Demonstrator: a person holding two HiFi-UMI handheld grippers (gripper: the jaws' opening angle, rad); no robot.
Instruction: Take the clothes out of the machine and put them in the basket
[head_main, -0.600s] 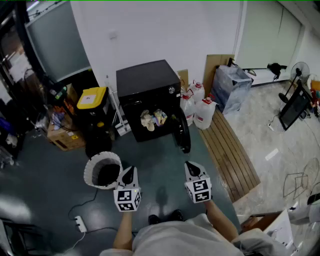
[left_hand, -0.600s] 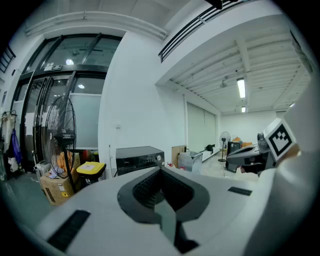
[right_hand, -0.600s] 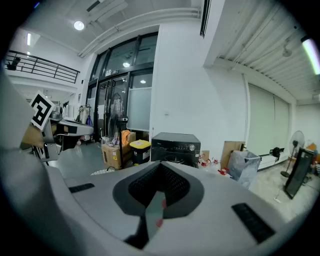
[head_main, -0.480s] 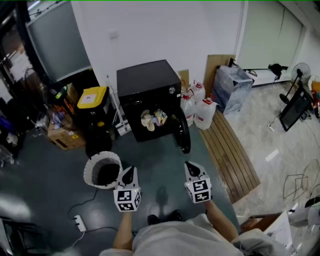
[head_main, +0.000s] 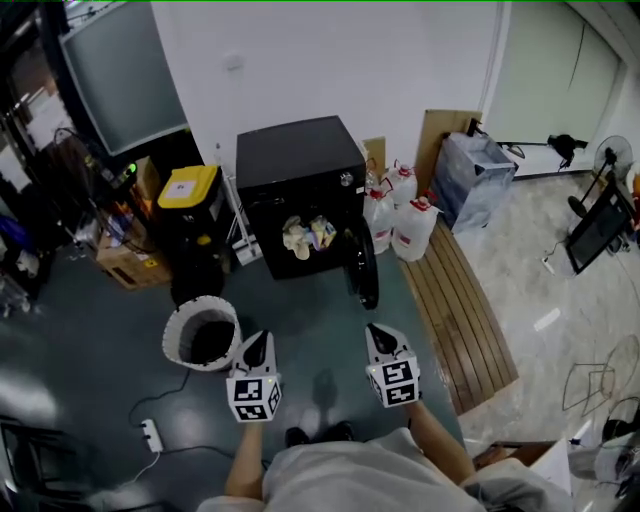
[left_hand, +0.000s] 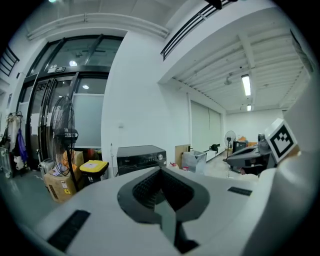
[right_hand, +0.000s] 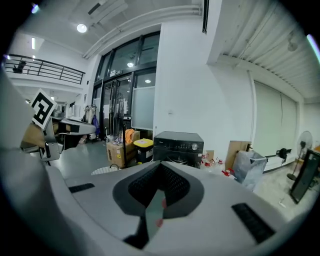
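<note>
Clothes: pale bundle (head_main: 306, 238) is sitting bunched in the round opening at the front of the black machine (head_main: 295, 160), spilling slightly toward the lip; the door (head_main: 365, 268) is hanging open to the right of it.
Basket: white round basket (head_main: 172, 345) is standing on the floor, in front of the machine and to its left, just beside the left gripper; its inside is reading dark, and I cannot tell whether anything is lying in it.
Left gripper: left gripper (head_main: 257, 341) is hovering above the floor and well apart from the machine, its jaws pressed together with nothing between them.
Right gripper: right gripper (head_main: 377, 331) is hovering level with the other, likewise well short of the door, jaws pressed together and carrying nothing.
Handling: fabric is likely going to be soft, light and limp, sagging and trailing once lifted; pieces may be clinging together and coming out as a clump, or snagging on the rim of the opening.
Where to grip: a raised fold or bunched ridge near the front of the pile is looking like the best purchase; pinching deep into a gathered wad, rather than a single thin edge, is probably going to keep it from slipping.
Stage: nothing is being held yet, so the removal is only starting.
</note>
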